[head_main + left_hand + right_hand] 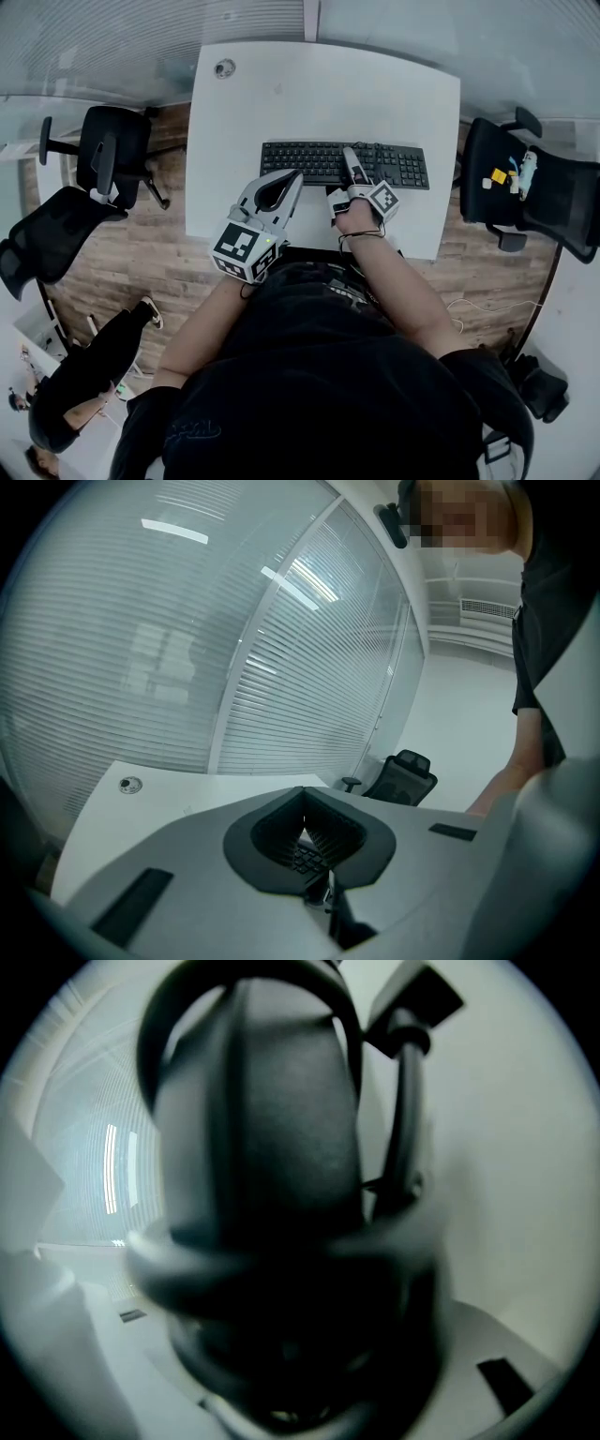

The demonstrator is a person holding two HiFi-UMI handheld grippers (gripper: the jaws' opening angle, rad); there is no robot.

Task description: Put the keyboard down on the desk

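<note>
The black rectangular keyboard (pixel 398 167) lies flat on the white surface (pixel 281 94), just ahead of both tools. The left tool (pixel 292 178) hovers near the keyboard's left end with its tips together, holding nothing; keys show through the gap behind its pads. The right tool (pixel 347 173) sits over the keyboard's middle. Its jaws look parted, with one finger across the keys. Its own view is a dark blur.
</note>
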